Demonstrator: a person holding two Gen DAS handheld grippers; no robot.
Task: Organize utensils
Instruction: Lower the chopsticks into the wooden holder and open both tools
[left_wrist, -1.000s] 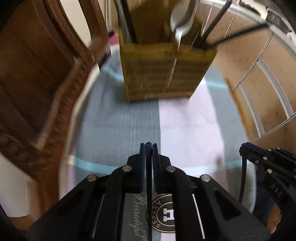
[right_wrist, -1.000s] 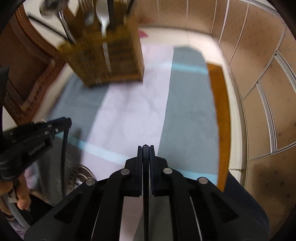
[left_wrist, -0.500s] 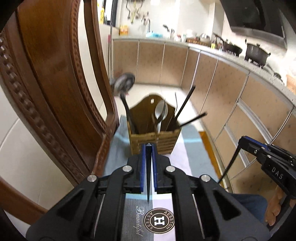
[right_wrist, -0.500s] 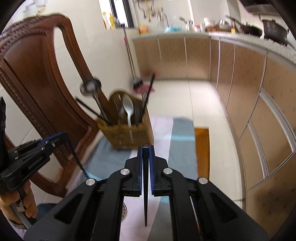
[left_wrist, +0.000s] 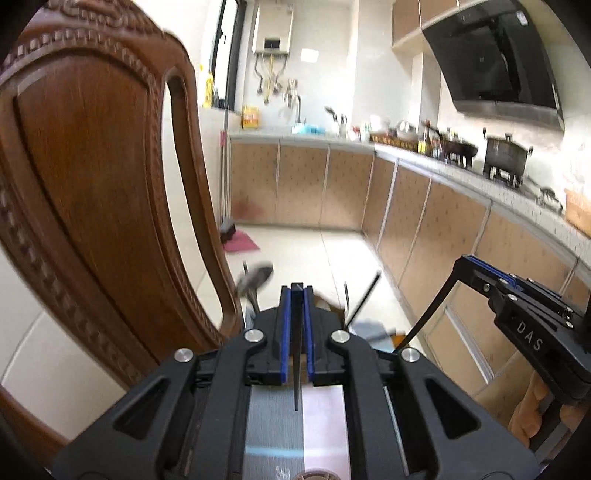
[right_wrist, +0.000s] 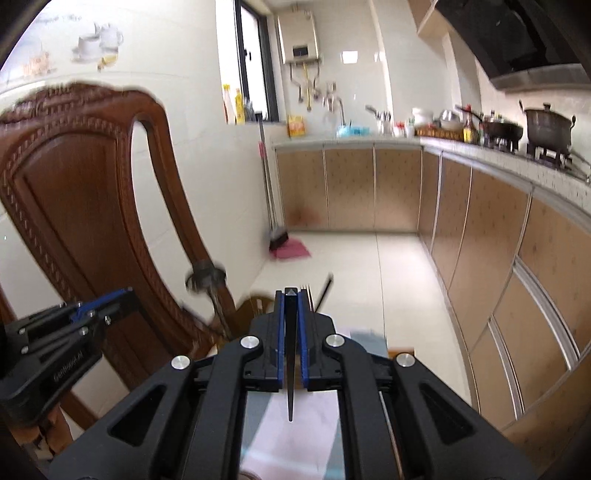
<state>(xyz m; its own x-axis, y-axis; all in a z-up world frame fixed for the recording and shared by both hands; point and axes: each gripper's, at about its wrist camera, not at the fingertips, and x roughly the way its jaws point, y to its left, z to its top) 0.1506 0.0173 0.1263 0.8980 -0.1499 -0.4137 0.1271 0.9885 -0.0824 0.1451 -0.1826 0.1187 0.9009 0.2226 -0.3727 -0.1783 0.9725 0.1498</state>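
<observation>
Utensils: each gripper pinches one black chopstick. The left gripper (left_wrist: 296, 291) has its jaws pressed together on a chopstick (left_wrist: 296, 384) whose thin end hangs below the blue pads; the right gripper (right_wrist: 291, 295) clamps a second chopstick (right_wrist: 290, 391) the same way. A second ago both cameras looked down at the striped cloth with the holder large ahead; now both have risen and tipped up, so the kitchen floor, cabinets and carved wooden chair (left_wrist: 92, 192) fill the views, and the cloth (left_wrist: 325, 417) shows only between the gripper arms. The wooden utensil holder (right_wrist: 255, 306) sits low, mostly hidden behind the jaws, on the cloth-covered surface; a ladle (right_wrist: 205, 278), fork tines and more black chopsticks stick up from it. In the left view the right gripper's body reads "DAS". A person's fingers (left_wrist: 532, 402) grip its handle.
</observation>
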